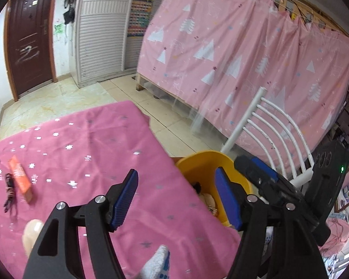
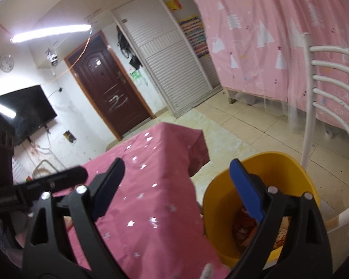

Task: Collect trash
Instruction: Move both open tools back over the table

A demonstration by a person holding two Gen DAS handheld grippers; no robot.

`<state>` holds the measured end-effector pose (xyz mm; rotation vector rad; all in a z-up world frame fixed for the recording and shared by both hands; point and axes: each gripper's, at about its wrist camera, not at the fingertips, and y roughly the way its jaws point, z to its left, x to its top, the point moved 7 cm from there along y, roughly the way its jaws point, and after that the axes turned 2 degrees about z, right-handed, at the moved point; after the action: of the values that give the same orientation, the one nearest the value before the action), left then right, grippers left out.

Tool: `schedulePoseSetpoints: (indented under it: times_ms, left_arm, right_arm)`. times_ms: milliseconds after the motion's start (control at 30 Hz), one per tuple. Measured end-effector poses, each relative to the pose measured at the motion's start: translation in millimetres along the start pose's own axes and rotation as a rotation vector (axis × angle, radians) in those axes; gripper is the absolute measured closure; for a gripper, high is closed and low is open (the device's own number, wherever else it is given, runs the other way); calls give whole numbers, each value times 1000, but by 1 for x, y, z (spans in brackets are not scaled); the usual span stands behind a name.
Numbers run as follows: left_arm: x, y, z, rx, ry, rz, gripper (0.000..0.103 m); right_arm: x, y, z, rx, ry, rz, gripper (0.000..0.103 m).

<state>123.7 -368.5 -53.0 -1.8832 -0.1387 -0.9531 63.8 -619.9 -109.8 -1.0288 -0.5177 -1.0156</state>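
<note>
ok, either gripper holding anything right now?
No. Left gripper and right gripper are both open and empty, beside the yellow bin.

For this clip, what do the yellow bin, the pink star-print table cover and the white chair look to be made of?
The round yellow bin looks like moulded plastic: smooth, uniform colour, with a soft sheen on its wall. The pink star-print table cover appears to be thin woven fabric: matt, creased, draping over the table's corner. The white slatted chair seems to be painted metal tubing, with dark chips in the paint, though painted wood can't be ruled out.
</note>
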Motion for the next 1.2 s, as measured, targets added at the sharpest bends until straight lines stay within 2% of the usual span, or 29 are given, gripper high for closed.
schedulePoseSetpoints:
  times_ms: [333,733,933,1200]
  left_arm:
    - [3,-31,61,71,-50,-53,40]
    - [-5,-55,155,166,-175,-80,36]
    - [-16,-59,196,214,-224,-60,36]
    - [-42,-41,248,299,-263,43,36]
  right_arm:
    - [-25,28,52,41,-62,90,15]
    - [-57,60,132,122,-194,207,15]
    - [-75,72,163,151,-249,266,15]
    - [-97,80,196,183,-319,319,9]
